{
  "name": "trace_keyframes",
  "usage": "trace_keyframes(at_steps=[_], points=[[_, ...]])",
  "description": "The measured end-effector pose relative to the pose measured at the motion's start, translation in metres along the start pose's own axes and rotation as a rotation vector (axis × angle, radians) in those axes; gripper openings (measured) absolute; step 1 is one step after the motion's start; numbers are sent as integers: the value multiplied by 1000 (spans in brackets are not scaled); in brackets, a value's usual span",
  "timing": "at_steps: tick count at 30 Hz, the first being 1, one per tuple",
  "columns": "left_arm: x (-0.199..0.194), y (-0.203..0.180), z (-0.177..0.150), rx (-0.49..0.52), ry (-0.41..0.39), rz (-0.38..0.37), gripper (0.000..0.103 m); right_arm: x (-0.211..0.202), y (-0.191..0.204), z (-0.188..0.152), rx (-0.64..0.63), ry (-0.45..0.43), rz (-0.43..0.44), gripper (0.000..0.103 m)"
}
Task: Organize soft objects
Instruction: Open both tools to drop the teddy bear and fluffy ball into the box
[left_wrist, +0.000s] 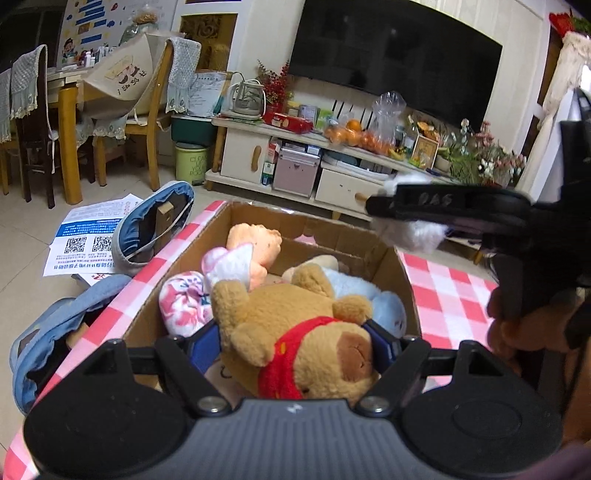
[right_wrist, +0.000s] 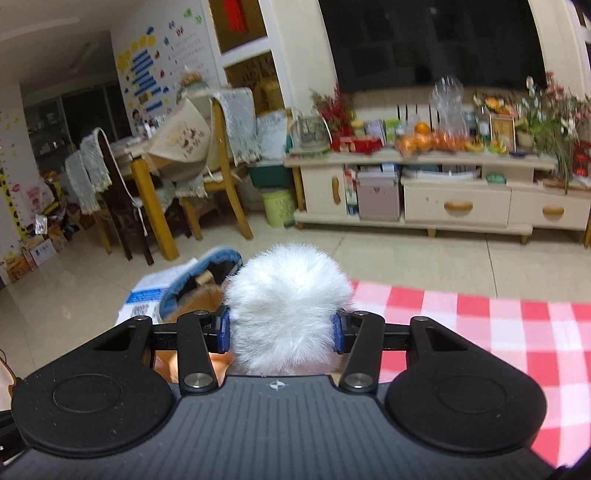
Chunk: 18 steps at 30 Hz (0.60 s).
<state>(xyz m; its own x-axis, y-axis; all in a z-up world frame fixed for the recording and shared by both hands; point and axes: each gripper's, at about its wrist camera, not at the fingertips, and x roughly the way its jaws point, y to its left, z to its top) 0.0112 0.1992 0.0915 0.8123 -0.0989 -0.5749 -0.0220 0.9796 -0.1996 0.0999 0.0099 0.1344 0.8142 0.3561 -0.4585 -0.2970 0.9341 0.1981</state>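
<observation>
Currently: left gripper (left_wrist: 295, 341) clamped on brown bear (left_wrist: 295, 332), over cardboard box (left_wrist: 391, 266) ahead. Right gripper (right_wrist: 281, 328) clamped on white fluffy toy (right_wrist: 286, 306), checkered counter (right_wrist: 480, 325) alongside.

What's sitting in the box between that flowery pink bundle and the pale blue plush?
In the left wrist view, a tan teddy bear with a red scarf lies between the floral bundle and blue plush, inside the cardboard box.

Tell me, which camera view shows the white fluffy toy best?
The right wrist view: the white fluffy toy fills the middle, clamped by the right gripper. The left wrist view shows only tufts behind that gripper's dark finger.
</observation>
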Motion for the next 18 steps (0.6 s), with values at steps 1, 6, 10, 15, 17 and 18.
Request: trace_keyframes(at_steps=[1, 6, 10, 15, 17, 18], points=[[2, -1, -1, 7, 5, 4, 79, 3, -2, -5, 4, 10, -5, 60], [2, -6, -2, 30, 1, 13, 81, 10, -5, -22, 20, 48, -19, 60], [3, -9, -4, 49, -2, 21, 84, 15, -3, -24, 33, 73, -24, 71], [2, -11, -5, 56, -3, 20, 91, 9, -3, -16, 47, 48, -21, 98], [-1, -13, -4, 65, -16, 11, 99, 3, -5, -12, 50, 28, -27, 98], [-4, -13, -3, 67, -30, 9, 101, -2, -7, -10, 53, 12, -34, 98]])
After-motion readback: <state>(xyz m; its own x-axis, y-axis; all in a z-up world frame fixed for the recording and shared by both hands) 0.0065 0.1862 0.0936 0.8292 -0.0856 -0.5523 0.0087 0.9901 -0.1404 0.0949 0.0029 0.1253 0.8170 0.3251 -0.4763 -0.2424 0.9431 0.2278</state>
